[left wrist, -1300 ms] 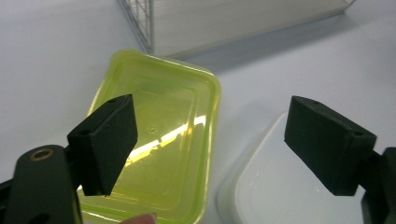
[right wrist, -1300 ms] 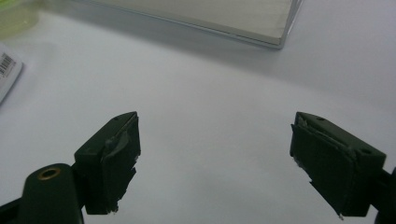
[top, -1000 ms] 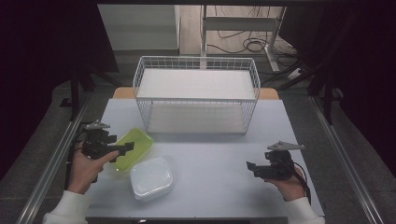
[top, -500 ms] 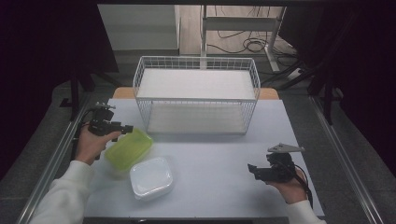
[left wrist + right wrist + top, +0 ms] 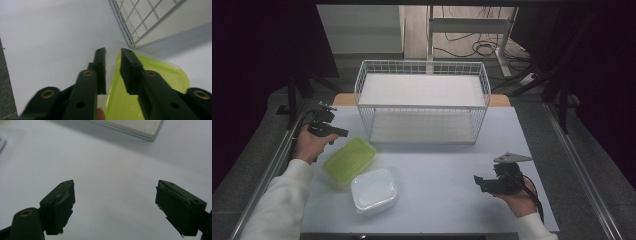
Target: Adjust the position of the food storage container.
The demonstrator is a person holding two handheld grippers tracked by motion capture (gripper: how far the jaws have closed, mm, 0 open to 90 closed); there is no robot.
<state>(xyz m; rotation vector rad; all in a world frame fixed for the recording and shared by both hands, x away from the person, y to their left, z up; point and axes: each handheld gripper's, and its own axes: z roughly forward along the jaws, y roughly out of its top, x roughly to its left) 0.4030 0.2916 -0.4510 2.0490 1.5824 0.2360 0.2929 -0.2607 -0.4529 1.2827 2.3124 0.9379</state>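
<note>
A lime-green lidded container (image 5: 349, 158) lies flat on the white table, touching a white lidded container (image 5: 373, 190) in front of it. My left gripper (image 5: 343, 133) hovers just behind and left of the green one, jaws pointing right. In the left gripper view its jaws (image 5: 112, 52) have just been closing to a narrow gap. Nothing is between them, and the green container (image 5: 152, 75) lies below. My right gripper (image 5: 478, 181) rests near the front right, jaws pointing left. It (image 5: 115, 195) stands wide open over bare table.
A white wire basket (image 5: 422, 106) with a pale liner stands at the back middle of the table (image 5: 442, 160). Its corner (image 5: 135, 32) is close ahead of the left jaws. Metal rails run along both table sides.
The left hand has drawn back from the green container toward the far left, and its jaws have narrowed. The green container now lies flat. The right hand has not moved.
</note>
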